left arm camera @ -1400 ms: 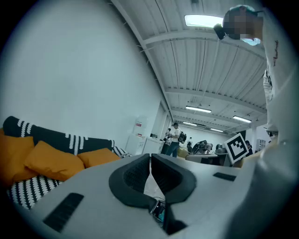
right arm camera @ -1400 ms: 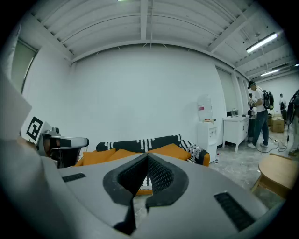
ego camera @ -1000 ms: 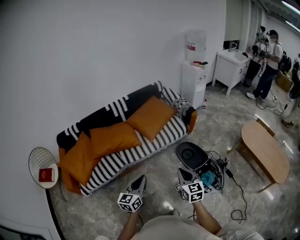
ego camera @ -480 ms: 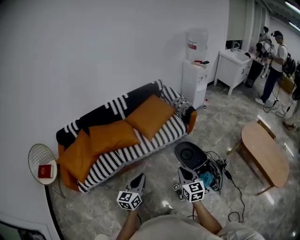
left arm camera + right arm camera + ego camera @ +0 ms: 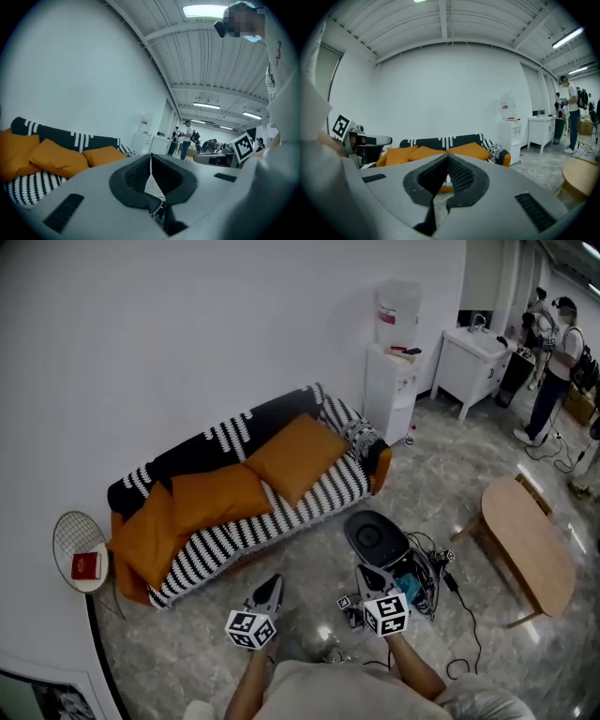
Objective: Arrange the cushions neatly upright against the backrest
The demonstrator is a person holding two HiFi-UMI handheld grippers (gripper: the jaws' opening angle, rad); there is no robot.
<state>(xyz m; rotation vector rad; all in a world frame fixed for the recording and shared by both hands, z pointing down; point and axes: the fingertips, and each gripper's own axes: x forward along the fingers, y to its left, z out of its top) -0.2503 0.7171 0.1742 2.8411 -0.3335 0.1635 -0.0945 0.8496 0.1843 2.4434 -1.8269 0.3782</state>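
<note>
Three orange cushions lie slumped on the black-and-white striped sofa (image 5: 309,507): the left cushion (image 5: 145,538) sags over the arm end, the middle cushion (image 5: 217,498) lies tilted, and the right cushion (image 5: 295,456) leans back. My left gripper (image 5: 273,583) and right gripper (image 5: 362,574) hover over the floor in front of the sofa, well short of it. Both are shut and hold nothing. The left gripper view shows shut jaws (image 5: 151,158) with the cushions (image 5: 58,157) off to the left. In the right gripper view, the jaws (image 5: 447,159) point at the sofa (image 5: 450,140).
A round wire side table (image 5: 70,545) with a red book (image 5: 85,565) stands left of the sofa. A black round device (image 5: 375,538) with cables lies on the floor by my right gripper. A water dispenser (image 5: 394,381), a white cabinet (image 5: 473,357), a wooden coffee table (image 5: 530,545) and people (image 5: 562,343) are at right.
Both grippers have shifted a little forward across the floor with the person, still shut. The cushions have not moved.
</note>
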